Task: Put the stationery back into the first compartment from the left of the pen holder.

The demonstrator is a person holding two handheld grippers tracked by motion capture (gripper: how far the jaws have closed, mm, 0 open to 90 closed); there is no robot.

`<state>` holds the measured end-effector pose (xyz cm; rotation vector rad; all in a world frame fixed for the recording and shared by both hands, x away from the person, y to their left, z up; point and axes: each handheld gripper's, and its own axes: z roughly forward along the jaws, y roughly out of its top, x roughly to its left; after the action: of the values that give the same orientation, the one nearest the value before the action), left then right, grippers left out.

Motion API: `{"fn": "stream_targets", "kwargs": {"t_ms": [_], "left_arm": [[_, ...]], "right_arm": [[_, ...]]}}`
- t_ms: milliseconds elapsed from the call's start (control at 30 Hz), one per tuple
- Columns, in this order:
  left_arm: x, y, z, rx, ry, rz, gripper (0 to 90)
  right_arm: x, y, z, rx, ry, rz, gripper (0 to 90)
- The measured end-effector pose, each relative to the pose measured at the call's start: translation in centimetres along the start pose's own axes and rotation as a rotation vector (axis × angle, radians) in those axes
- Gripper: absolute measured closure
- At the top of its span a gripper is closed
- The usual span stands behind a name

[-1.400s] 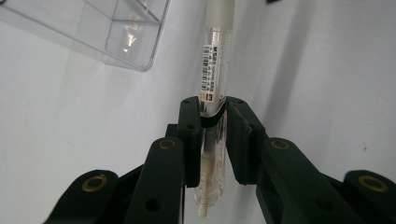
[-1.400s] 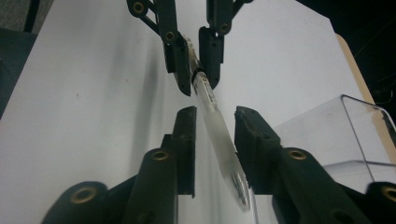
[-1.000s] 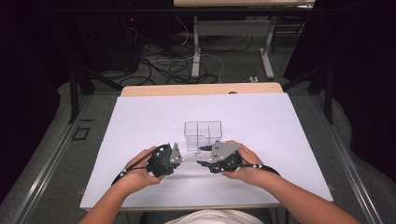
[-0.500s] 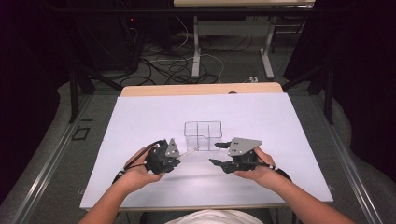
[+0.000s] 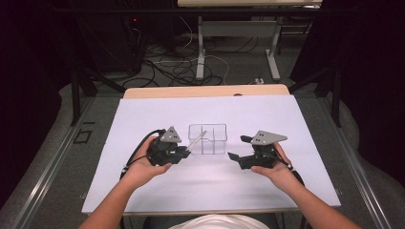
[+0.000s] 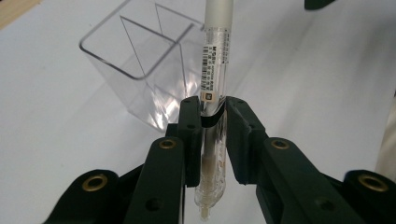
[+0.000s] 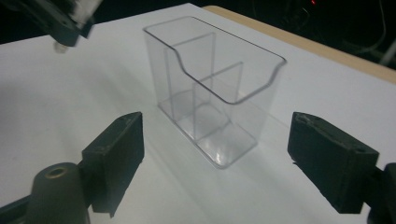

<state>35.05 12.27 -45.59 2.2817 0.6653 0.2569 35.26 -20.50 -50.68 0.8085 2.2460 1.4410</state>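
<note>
A clear pen (image 6: 215,51) with a frosted cap and a printed label stands between my left gripper's (image 6: 215,109) jaws, which are shut on its barrel. In the high view that left gripper (image 5: 185,151) sits left of a clear divided container (image 5: 207,138), and the pen (image 5: 196,141) slants up toward the container's rim. My right gripper (image 5: 237,148) is to the right of the container, apart from it. Its jaws have just been opening and stand wide with nothing gripped. In the right gripper view the container (image 7: 215,93) lies ahead of my right gripper (image 7: 219,140), and the left gripper (image 7: 60,18) shows at top left.
A white sheet (image 5: 286,124) covers the table, with a wooden edge (image 5: 205,90) along the far side. Beyond it are table legs and loose cables (image 5: 181,67) on the floor. Metal rails run along both sides.
The right gripper has drawn away to the right from the left gripper and the pen, and its jaws have spread. The left gripper has lifted slightly with the pen.
</note>
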Motion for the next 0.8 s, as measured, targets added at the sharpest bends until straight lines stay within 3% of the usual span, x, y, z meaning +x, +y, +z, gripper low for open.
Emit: {"fn": "stream_targets", "kwargs": {"t_ms": [33, 133, 400, 667, 800], "left_arm": [[0.2, 0.2, -0.1, -0.008, -0.007, -0.009, 77.5], [0.6, 0.8, -0.1, -0.08, 0.001, -0.05, 77.5], [1.7, 2.0, 0.2, -0.201, 0.01, -0.136, 77.5], [2.6, 2.7, 1.3, -0.288, 0.041, -0.202, 77.4], [2.8, 3.0, 1.9, -0.316, 0.048, -0.215, 77.5]], "right_arm": [[-0.2, -0.2, 0.0, 0.002, -0.017, 0.037, 15.7], [-1.1, -0.5, -0.1, 0.023, -0.043, 0.076, 15.6], [-2.0, -1.1, -0.2, 0.013, -0.125, 0.109, 14.9], [-2.8, -1.6, -0.2, 0.031, -0.158, 0.161, 13.8], [-3.2, -1.7, -0.2, 0.03, -0.169, 0.177, 13.7]]}}
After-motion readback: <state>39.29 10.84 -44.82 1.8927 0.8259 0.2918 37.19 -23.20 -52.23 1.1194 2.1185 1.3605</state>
